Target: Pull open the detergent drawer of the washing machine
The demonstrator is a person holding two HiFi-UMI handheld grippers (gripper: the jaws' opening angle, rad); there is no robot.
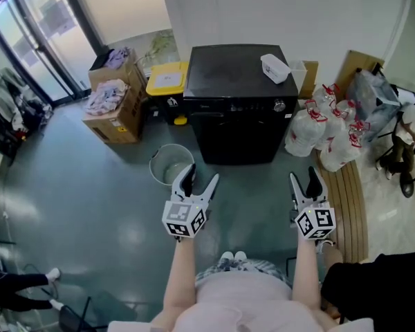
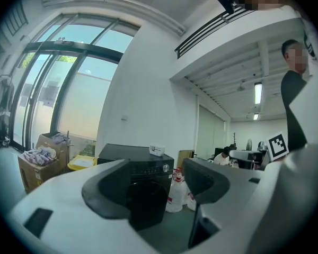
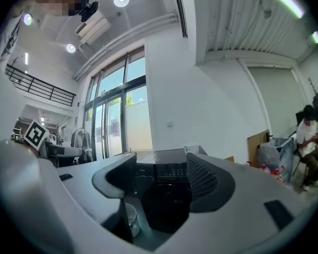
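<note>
Facing: both grippers point level at the black washing machine (image 1: pixel 235 81), which stands against the white wall across a stretch of grey floor
Left gripper (image 1: pixel 201 175): jaws spread wide with nothing between them; in its own view the machine's dark round door shows through the gap
Right gripper (image 1: pixel 304 177): jaws likewise apart and empty, the machine's front framed between them
Detergent drawer: it belongs in the control strip (image 1: pixel 235 106) along the top of the machine's front, but its outline is too small to pick out (the strip looks flush); a round knob (image 1: pixel 279 106) sits at the strip's right end
Gap to the tools: the machine is well apart from both grippers, ahead of them and roughly between their two lines
On top: a small white tray (image 1: pixel 274 68) toward the right edge
Nearby: a grey bucket (image 1: pixel 171 163) on the floor just ahead of the left gripper, a yellow-lidded bin (image 1: pixel 167 80) at the machine's left, white tied bags (image 1: pixel 325 130) at its right
</note>
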